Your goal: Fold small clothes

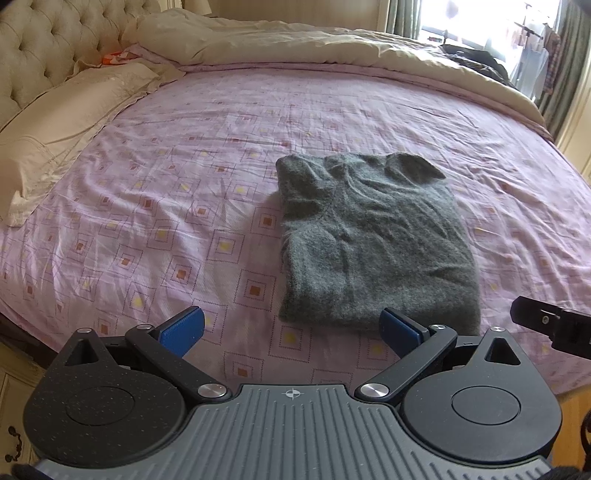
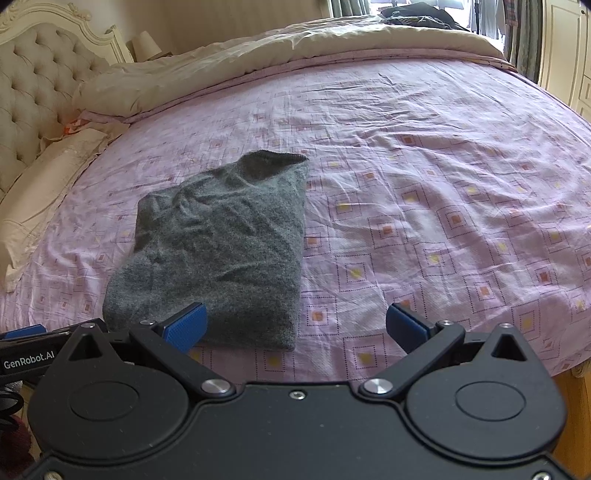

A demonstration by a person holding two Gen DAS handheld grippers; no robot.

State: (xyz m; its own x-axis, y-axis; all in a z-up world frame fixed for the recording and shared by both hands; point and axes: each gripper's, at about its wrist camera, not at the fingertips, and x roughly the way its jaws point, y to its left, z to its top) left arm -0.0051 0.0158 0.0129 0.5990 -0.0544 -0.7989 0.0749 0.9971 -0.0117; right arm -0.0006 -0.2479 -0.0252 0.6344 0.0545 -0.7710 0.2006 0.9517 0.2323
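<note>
A dark grey knitted garment (image 1: pixel 373 240) lies folded into a rough rectangle on the pink patterned bed sheet (image 1: pixel 166 206). It also shows in the right wrist view (image 2: pixel 218 247). My left gripper (image 1: pixel 291 332) is open and empty, just short of the garment's near edge, its right pad by the near right part. My right gripper (image 2: pixel 297 325) is open and empty, its left pad over the garment's near right corner. The right gripper's tip shows at the right edge of the left wrist view (image 1: pixel 550 325).
A beige pillow (image 1: pixel 62 129) and tufted headboard (image 1: pixel 40 48) are at the left. A rolled-back beige duvet (image 1: pixel 295 40) lies along the far side. Dark clothes (image 2: pixel 421 14) sit by the window. The bed's near edge is just below the grippers.
</note>
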